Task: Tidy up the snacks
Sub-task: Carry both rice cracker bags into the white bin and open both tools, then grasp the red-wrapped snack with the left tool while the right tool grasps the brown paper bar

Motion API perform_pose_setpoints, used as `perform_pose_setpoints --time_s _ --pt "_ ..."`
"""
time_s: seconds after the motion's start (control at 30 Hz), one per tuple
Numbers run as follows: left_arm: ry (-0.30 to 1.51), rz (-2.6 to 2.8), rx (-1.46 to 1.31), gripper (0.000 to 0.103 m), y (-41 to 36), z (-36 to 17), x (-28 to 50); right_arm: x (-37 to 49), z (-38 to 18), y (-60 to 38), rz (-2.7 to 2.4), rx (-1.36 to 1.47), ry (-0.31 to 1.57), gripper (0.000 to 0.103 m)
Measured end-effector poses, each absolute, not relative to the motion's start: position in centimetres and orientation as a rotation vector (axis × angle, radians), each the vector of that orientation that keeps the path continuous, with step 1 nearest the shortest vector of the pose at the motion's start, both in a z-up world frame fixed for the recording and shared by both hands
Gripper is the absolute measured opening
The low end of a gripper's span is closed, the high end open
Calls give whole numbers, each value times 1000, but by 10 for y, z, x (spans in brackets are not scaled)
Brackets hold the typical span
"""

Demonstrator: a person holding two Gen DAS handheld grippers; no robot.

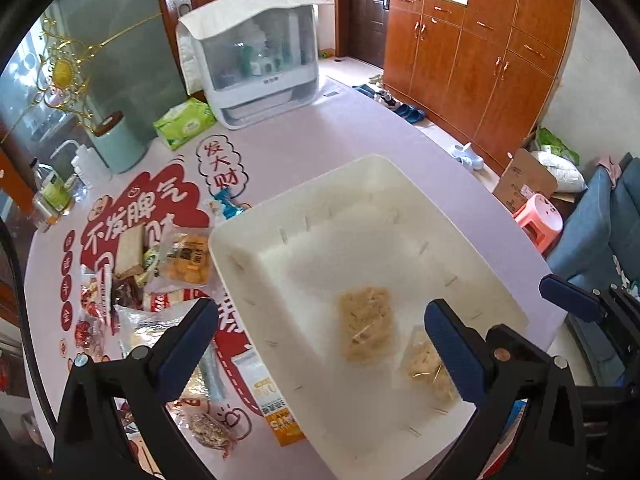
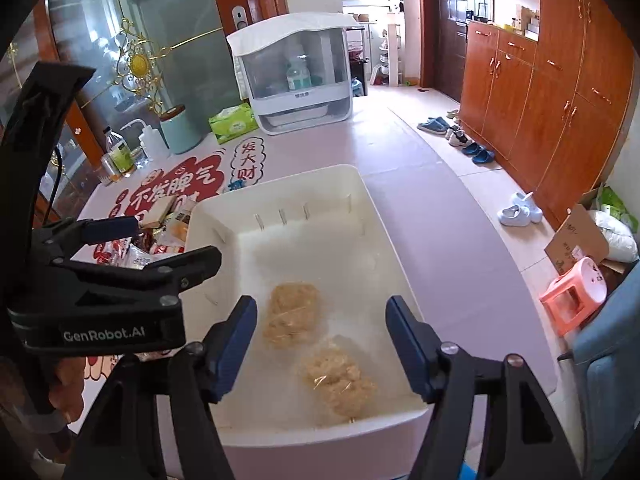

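So, next grab: swing your left hand-held gripper (image 1: 320, 320), wide open and empty, back over the snack pile (image 1: 152, 280) on the worktop (image 1: 320, 128).
Bin: white bin (image 2: 360, 184) holds two wrapped cakes (image 2: 294, 314).
Right hand-held gripper (image 2: 320, 340): open, empty, above them.

The smooth, matt white plastic rectangular bin (image 2: 372, 216) holds two rough beige cakes in glossy clear film (image 2: 292, 314), on a smooth pale pink tabletop (image 1: 320, 128).
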State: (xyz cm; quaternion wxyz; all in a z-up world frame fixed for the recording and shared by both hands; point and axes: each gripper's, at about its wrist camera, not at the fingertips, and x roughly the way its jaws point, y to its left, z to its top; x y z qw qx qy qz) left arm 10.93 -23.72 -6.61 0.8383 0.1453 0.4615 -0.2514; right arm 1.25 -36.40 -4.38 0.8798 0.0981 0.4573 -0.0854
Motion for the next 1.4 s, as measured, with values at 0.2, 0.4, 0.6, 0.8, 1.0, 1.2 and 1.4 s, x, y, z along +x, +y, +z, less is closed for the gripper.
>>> perform_pose_setpoints --time_s 0.2,0.4,0.6,0.8,1.0,1.2,1.4 --pt "967 -516 275 103 -224 -56 106 17 -42 -359 -146 211 948 68" --pt "963 -496 246 103 -213 -47 101 17 -39 -352 -127 204 938 68" --pt "911 -497 235 103 -205 -39 87 14 -37 -346 -104 200 941 68" --pt "853 -518 237 102 -199 -30 68 12 -36 -337 -83 195 951 68" --pt "851 -512 152 102 -172 -18 65 13 -35 -323 -39 184 959 68" --pt "877 -376 145 102 -129 -8 64 21 -32 -300 41 152 957 68" --pt "843 -168 145 102 -64 10 59 43 -25 -268 153 129 961 68"
